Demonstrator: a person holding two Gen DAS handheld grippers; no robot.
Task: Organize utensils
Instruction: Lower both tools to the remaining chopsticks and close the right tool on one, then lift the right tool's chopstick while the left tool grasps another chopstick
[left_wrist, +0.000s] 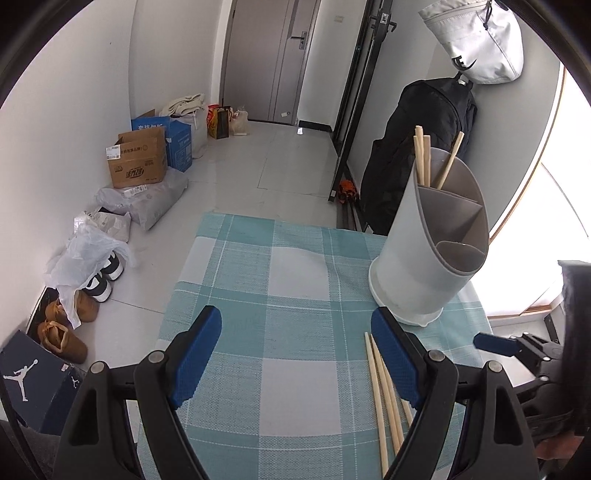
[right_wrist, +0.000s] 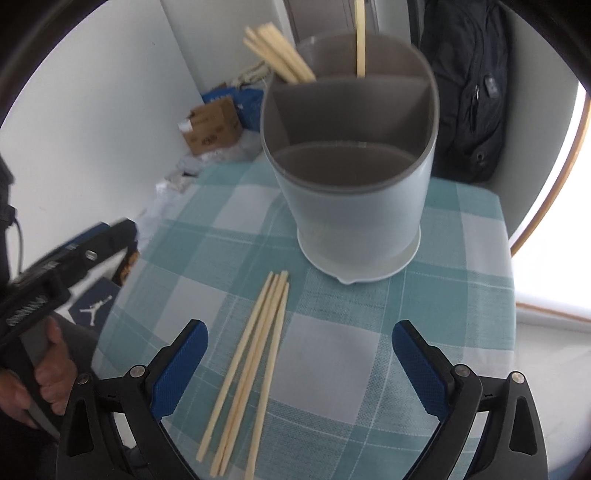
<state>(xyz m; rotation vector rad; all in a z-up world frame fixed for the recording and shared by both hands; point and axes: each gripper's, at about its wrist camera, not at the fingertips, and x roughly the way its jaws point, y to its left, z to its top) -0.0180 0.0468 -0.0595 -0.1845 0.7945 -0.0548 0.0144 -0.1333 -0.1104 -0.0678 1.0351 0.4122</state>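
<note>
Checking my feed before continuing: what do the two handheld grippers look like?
Both the left gripper and the right gripper have black plastic linkage arms with silver rivets and blue ribbed fingers. The hand gripping the left one's black handle shows no sleeve.

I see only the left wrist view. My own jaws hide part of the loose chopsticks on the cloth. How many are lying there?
Observer: About four loose chopsticks lie side by side on the cloth, in front of the holder, not touching it.
Operator: Is the other gripper open?
Observer: Yes, the right gripper is open and empty, above those chopsticks.
Operator: Where is room in the holder?
Observer: Its front compartment looks empty from above.
</note>
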